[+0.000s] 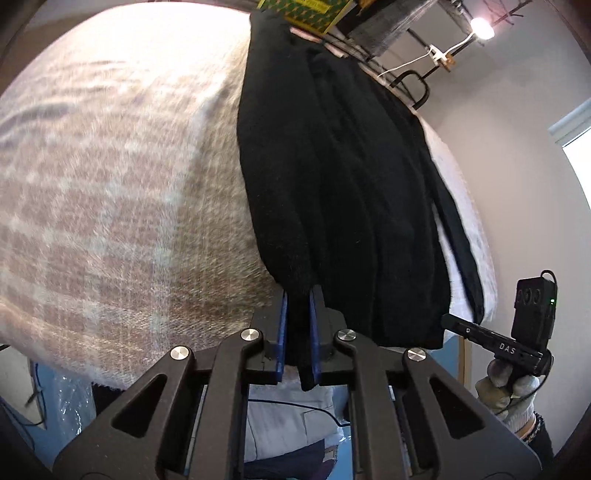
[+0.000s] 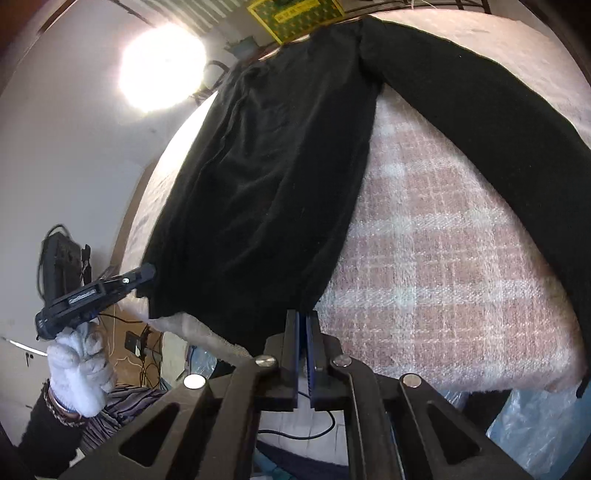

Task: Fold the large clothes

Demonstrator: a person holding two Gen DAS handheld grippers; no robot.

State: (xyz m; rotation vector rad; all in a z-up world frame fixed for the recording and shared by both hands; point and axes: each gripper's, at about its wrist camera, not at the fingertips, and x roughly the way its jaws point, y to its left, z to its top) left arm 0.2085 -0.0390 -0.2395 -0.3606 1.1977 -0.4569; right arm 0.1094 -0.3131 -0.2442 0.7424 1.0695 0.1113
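Observation:
A large black sweater [image 1: 343,192] lies on a pink and white plaid blanket [image 1: 110,192]. My left gripper [image 1: 297,295] is shut on a corner of its hem, with black cloth between the blue pads. In the right wrist view the sweater [image 2: 266,177] spreads up the blanket [image 2: 443,266], one sleeve [image 2: 498,122] stretching to the right. My right gripper [image 2: 303,314] is shut on the other hem corner. Each gripper shows in the other's view, at the sweater's hem edge: the right one [image 1: 448,320], the left one [image 2: 147,273].
The blanket's near edge hangs over clear plastic wrap [image 2: 535,424]. A bright lamp [image 2: 162,66] and a yellow-green box [image 2: 295,14] are beyond the far edge. White walls stand at the sides. Cables [image 2: 317,432] run below the grippers.

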